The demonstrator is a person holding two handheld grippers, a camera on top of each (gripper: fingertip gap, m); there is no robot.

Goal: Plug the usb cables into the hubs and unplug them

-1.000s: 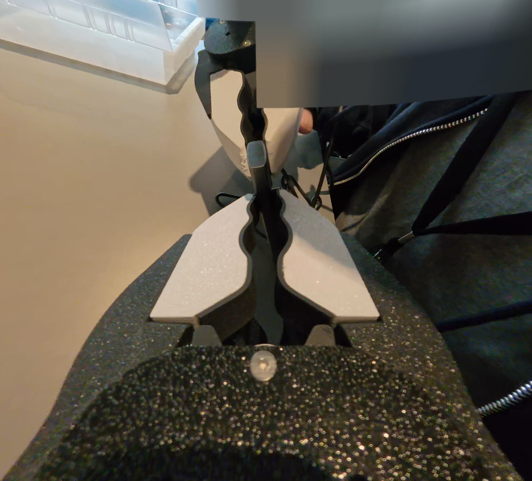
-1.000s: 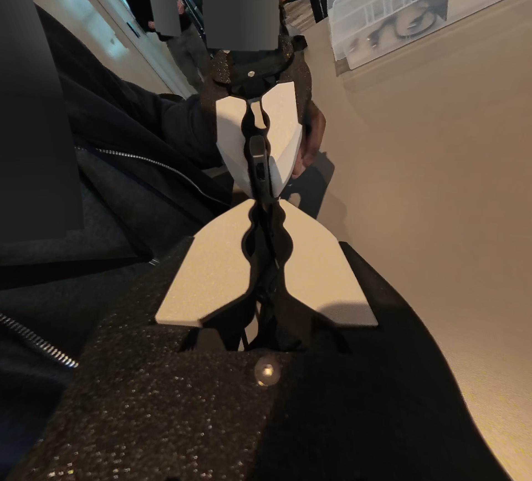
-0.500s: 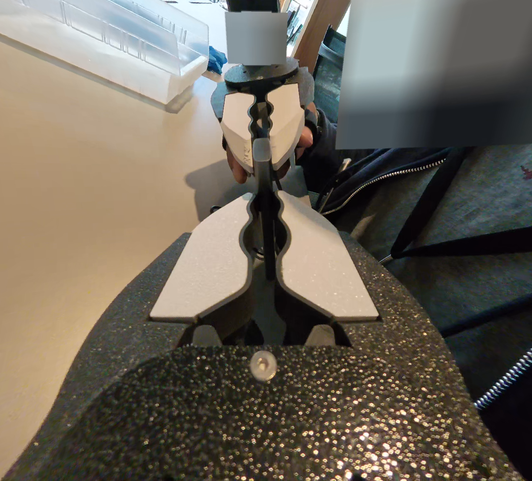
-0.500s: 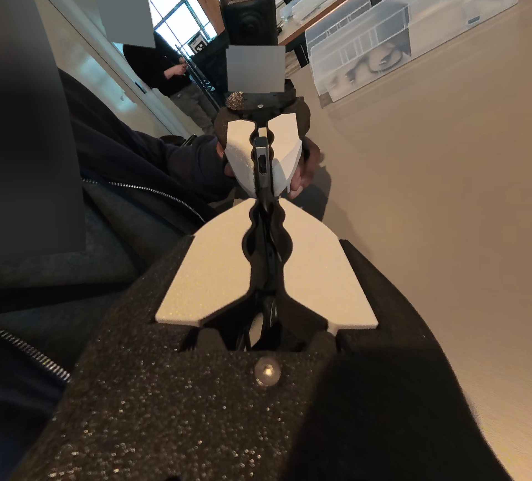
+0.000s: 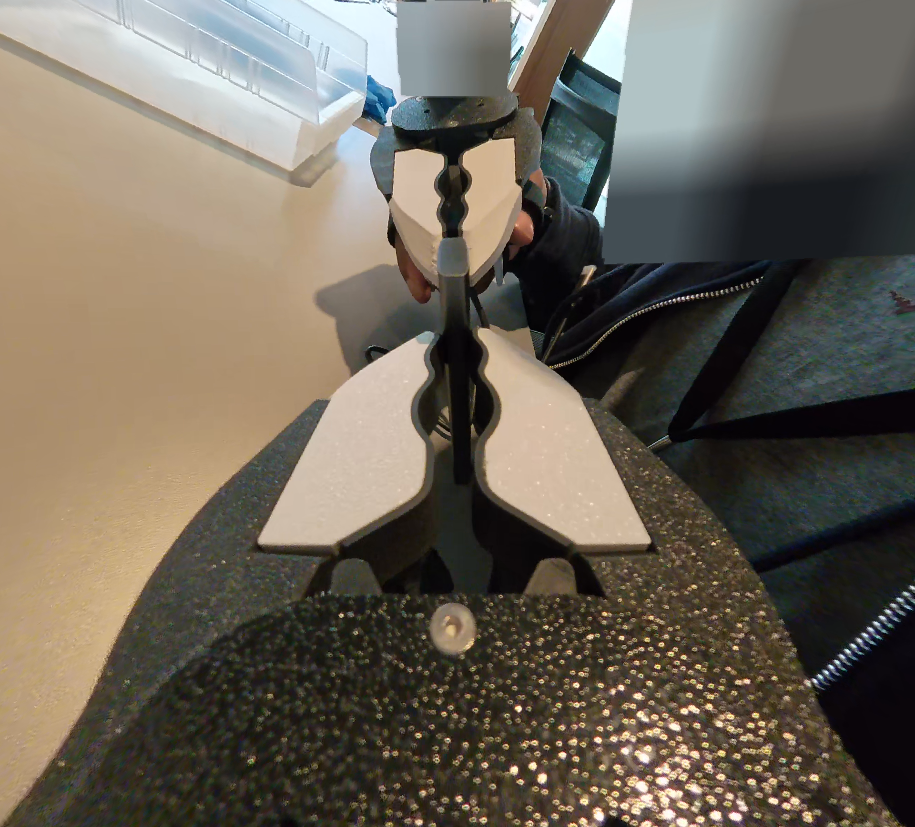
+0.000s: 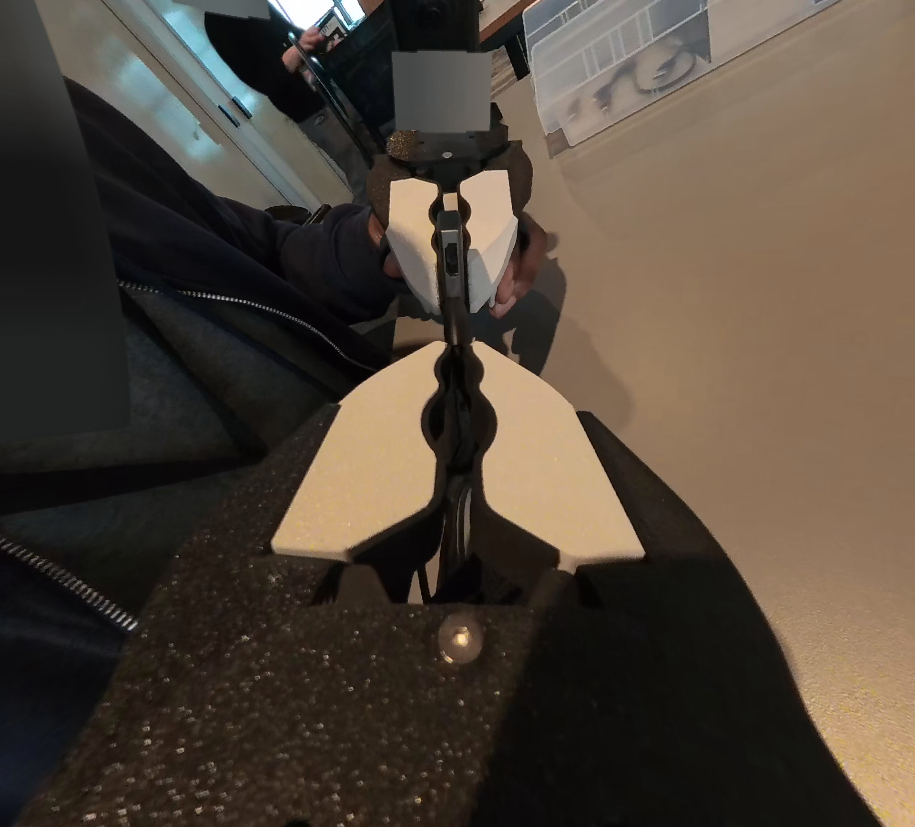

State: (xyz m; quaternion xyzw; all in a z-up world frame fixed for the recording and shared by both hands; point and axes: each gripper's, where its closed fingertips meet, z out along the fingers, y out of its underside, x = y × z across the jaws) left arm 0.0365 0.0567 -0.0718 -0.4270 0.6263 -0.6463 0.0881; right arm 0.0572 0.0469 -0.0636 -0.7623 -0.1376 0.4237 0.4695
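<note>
Grey foam-faced fingers of the left tongs (image 5: 454, 348) fill the centre of the left wrist view, pressed almost together on a thin dark bar, the hub (image 5: 454, 308), which stands edge-on and runs up the middle of the frame to a pale rounded end. The hub appears to be held out stiffly toward the other tool so that a plug can be lined up with a port. Beyond it, in the upper centre, the right tongs (image 5: 451, 229) face the camera head-on, also nearly closed on something dark, with a hand (image 5: 522, 229) wrapped behind them. A clear plastic bin (image 5: 208, 61) sits at the upper left on the beige tabletop (image 5: 148, 308); a dark zipped jacket (image 5: 693, 358) fills the right.

In the right wrist view the right tongs are clamped on the usb cable (image 6: 458, 427), a dark cord threading down through the wavy slot at centre frame. Just above their tips the left tongs sit nose to nose, gripping the hub, whose grey edge shows a small dark port. Whether the plug is seated cannot be told. The facing pose suggests a straight in-or-out pull along one shared line.
</note>
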